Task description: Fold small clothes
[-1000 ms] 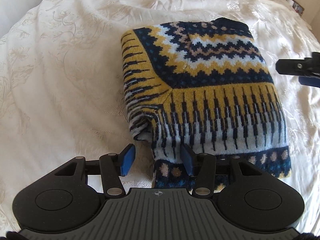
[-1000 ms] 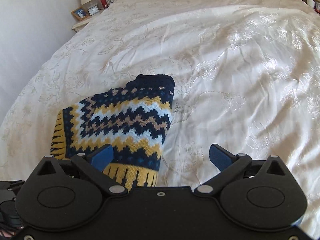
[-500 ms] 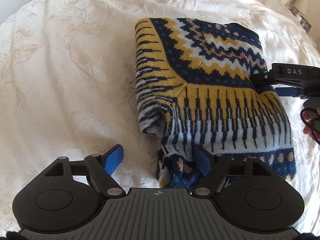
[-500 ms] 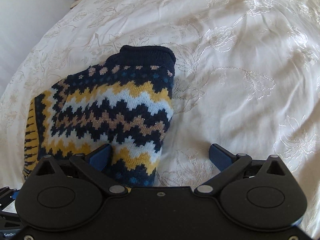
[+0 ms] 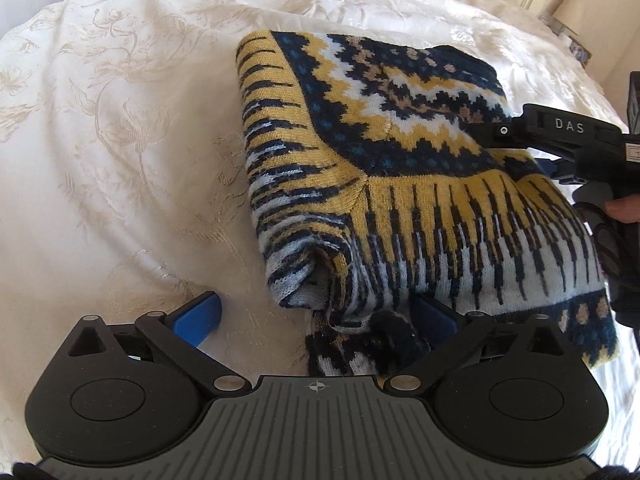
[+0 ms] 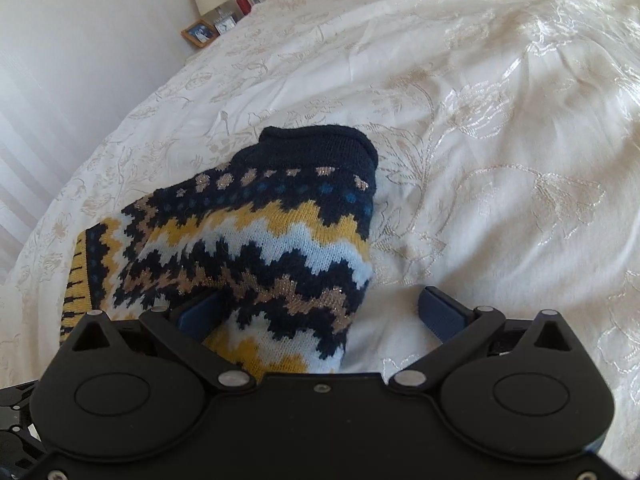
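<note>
A folded knit sweater [image 5: 400,184] in navy, yellow and pale blue zigzags lies on the cream embroidered bedspread [image 5: 120,140]. My left gripper [image 5: 316,318] is open at the sweater's near corner, with the rolled sleeve and hem bunched between its blue fingers [image 5: 196,318]. In the right wrist view the sweater [image 6: 248,248] shows its navy collar end. My right gripper [image 6: 320,312] is open around that side edge, its left finger partly hidden by the knit. From the left wrist view the right gripper [image 5: 560,136] reaches over the sweater's far right side.
A bedside table [image 6: 216,20] with a lamp, a photo frame, a small clock and a red jar stands by the white wall at the far left. A hand [image 5: 624,208] holds the right gripper's handle. The bedspread [image 6: 500,160] stretches wide to the right.
Both grippers have moved in onto the sweater. The left gripper's fingers have spread wider around the near corner. The right gripper has slid further along the sweater's edge, still open.
</note>
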Demonstrator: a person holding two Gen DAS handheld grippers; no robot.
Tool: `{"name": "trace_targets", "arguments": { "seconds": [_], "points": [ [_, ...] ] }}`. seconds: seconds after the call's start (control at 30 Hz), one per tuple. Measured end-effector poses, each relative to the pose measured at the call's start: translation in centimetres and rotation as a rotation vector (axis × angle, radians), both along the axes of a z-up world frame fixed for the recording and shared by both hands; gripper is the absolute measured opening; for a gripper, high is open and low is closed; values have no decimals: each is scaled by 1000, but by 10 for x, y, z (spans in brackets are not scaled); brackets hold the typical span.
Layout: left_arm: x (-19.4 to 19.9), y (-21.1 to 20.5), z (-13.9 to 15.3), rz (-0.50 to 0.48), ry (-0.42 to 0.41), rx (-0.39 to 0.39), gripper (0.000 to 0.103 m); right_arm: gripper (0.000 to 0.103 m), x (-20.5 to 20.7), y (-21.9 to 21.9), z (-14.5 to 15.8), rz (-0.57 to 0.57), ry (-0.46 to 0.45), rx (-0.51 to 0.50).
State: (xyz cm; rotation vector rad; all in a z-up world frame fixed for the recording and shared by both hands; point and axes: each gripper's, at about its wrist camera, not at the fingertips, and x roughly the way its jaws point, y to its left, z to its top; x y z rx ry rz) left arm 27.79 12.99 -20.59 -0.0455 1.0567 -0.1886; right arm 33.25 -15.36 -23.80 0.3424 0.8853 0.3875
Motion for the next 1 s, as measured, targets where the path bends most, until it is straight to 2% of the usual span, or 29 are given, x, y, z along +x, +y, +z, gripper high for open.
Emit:
{"name": "trace_targets", "arguments": {
  "seconds": [0.13, 0.4, 0.47, 0.6, 0.73, 0.77, 0.8, 0.83, 0.87, 0.9, 0.93, 1.0],
  "points": [
    [-8, 3, -1, 6, -43, -15, 103, 103, -12, -4, -3, -9, -70, 34],
    [-14, 6, -3, 7, -82, -51, 103, 103, -3, -10, 2, 1, -2, 92],
    [-14, 6, 0, 1, -74, -82, 102, 103, -3, -12, 5, 12, 19, 102],
    [-20, 6, 5, -55, -40, -248, 100, 103, -2, -5, 7, 65, 35, 131],
    [-19, -4, 2, -61, -39, -226, 99, 103, -6, -3, 6, 99, 27, 147],
    [-18, -4, 2, -59, -40, -237, 94, 103, -7, -3, 6, 113, 27, 162],
    [-18, -2, 1, -56, -33, -260, 84, 96, -7, -4, 5, 129, 25, 177],
    [-17, -1, 0, -51, -26, -279, 71, 73, -7, -5, 5, 144, 18, 196],
    [-16, 0, 0, -51, -22, -300, 62, 65, -8, -6, 6, 137, 16, 201],
    [-16, 1, 0, -51, -16, -315, 47, 57, -10, -8, 6, 114, 12, 198],
    [-16, 3, 0, -51, -7, -328, 34, 51, -11, -9, 7, 110, 8, 203],
    [-16, 4, 2, -45, -8, -361, 25, 48, -14, -11, 8, 98, -10, 216]
  ]
}}
